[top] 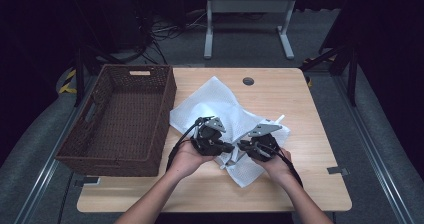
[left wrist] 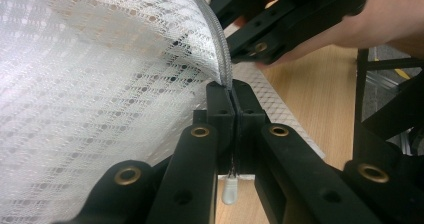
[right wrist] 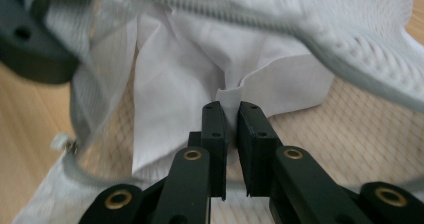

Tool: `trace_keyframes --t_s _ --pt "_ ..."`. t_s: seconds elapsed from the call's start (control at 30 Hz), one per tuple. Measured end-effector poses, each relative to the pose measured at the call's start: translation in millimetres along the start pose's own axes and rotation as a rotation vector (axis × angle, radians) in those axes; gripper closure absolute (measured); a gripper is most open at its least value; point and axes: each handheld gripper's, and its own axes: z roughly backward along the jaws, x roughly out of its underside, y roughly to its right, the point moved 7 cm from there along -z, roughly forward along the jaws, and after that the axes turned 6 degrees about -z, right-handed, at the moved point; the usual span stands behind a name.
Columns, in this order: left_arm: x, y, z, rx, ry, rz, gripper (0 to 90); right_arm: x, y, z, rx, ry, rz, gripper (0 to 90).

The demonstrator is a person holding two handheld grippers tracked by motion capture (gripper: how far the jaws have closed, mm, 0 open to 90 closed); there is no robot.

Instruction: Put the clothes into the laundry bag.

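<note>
A white mesh bag (top: 215, 101) lies spread on the wooden table (top: 305, 99). My left gripper (top: 227, 148) is shut on the bag's zippered rim (left wrist: 222, 59) and lifts the mesh (left wrist: 100, 84) up, holding the mouth open. My right gripper (top: 241, 146) reaches into that mouth, tip to tip with the left one. In the right gripper view its jaws (right wrist: 230, 109) pinch a standing fold of white cloth (right wrist: 185, 69) that lies inside the bag, under the raised zipper edge (right wrist: 360, 39). The left gripper view shows the right gripper (left wrist: 280, 24) close above.
A dark brown wicker basket (top: 107, 159) stands on the table's left side, touching the bag's left edge. Bare wood runs along the right side and the front edge. A round cable hole (top: 248, 81) sits near the far edge.
</note>
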Motion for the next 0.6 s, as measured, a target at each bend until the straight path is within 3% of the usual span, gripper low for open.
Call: trace_keyframes --t_s 0.3,0.43,0.5,0.6 --pt "1.0 -1.8 2.3 0.0 0.004 0.006 88.9 -18.3 -1.2 -26.5 0.014 0.056 -0.031 82.4" --pt "1.1 -1.7 1.8 0.001 0.005 0.009 88.9 -17.5 0.5 -20.3 0.0 0.055 -0.034 78.2" --pt "1.0 -1.8 1.7 0.001 0.008 0.01 88.7 -17.0 1.3 -13.9 -0.005 0.062 -0.037 70.4" --pt "0.8 -2.4 1.9 -0.001 0.008 0.004 88.7 -13.0 0.9 -1.8 -0.009 0.059 -0.045 65.9"
